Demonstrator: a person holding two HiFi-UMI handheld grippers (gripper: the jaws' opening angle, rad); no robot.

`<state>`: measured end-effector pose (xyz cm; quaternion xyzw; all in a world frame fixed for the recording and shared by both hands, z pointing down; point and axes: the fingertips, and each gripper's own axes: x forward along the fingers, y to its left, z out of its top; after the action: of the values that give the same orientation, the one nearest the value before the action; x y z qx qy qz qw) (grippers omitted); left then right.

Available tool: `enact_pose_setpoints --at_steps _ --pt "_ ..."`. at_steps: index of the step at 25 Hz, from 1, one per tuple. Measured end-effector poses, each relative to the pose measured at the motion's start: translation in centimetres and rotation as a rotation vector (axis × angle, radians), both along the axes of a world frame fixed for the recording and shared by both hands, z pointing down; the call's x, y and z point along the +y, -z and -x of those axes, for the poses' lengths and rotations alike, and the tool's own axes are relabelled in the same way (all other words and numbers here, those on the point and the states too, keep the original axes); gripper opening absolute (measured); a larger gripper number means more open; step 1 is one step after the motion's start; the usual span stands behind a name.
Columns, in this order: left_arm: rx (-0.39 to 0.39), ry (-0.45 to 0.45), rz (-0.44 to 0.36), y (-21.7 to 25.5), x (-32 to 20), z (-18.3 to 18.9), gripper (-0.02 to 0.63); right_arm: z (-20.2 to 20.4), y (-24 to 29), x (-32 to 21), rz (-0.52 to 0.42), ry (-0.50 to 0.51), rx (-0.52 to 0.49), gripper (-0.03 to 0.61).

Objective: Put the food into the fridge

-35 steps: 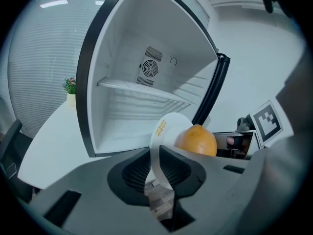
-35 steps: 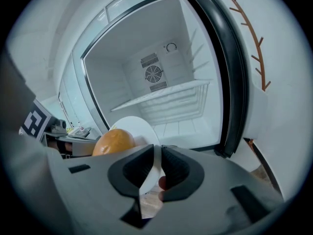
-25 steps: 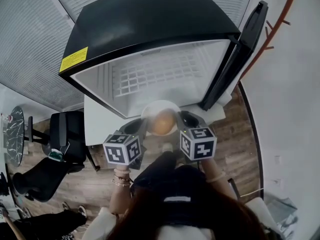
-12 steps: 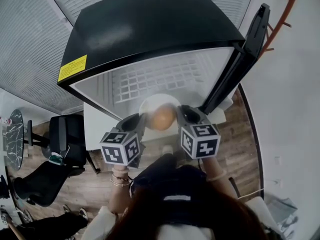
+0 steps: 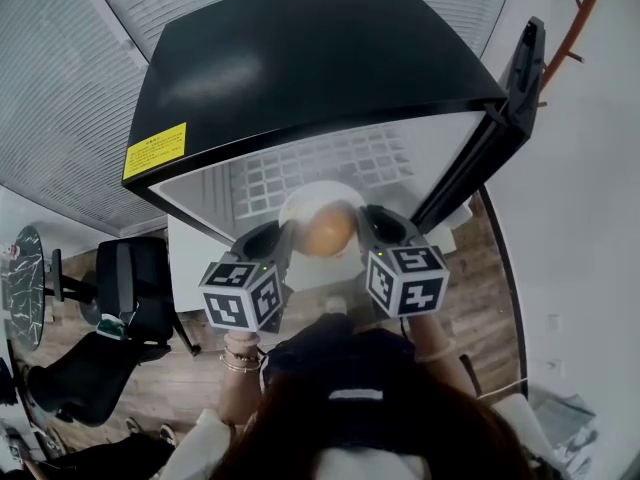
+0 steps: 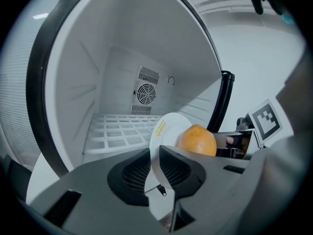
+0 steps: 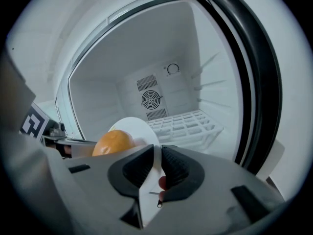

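A white plate (image 5: 305,200) carries an orange bun-like food (image 5: 327,232) and hangs in front of the open fridge (image 5: 330,163). My left gripper (image 5: 282,240) is shut on the plate's left rim (image 6: 159,146); my right gripper (image 5: 362,226) is shut on its right rim (image 7: 146,136). The food (image 6: 196,140) sits on the plate between the two grippers, and it shows at the left in the right gripper view (image 7: 113,142). Inside the fridge lies a white wire shelf (image 6: 120,131), also the wire shelf (image 7: 183,124), with a fan vent (image 7: 150,100) on the back wall.
The fridge door (image 5: 495,118) stands open at the right, its black edge (image 7: 254,82) close beside my right gripper. A black chair (image 5: 125,288) stands on the wooden floor at the lower left. The person's head and dark top (image 5: 350,408) fill the lower middle.
Both grippers have lifted the plate with the food a little higher and closer to the fridge opening. The grip on the rims is unchanged.
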<state>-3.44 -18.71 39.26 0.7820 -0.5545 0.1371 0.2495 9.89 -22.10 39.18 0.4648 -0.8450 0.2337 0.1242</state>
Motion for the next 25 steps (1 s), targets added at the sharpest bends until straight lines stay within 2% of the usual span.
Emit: enact_pose_setpoints --at_steps 16,25 --pt "-0.006 -0.020 -0.068 0.5 -1.3 0.7 0.060 0.5 0.0 -0.5 -0.008 -0.080 -0.022 0.052" --pt "-0.006 0.082 -0.095 1.1 -2.3 1.2 0.060 1.1 1.0 -2.3 -0.022 0.003 -0.033 0.052"
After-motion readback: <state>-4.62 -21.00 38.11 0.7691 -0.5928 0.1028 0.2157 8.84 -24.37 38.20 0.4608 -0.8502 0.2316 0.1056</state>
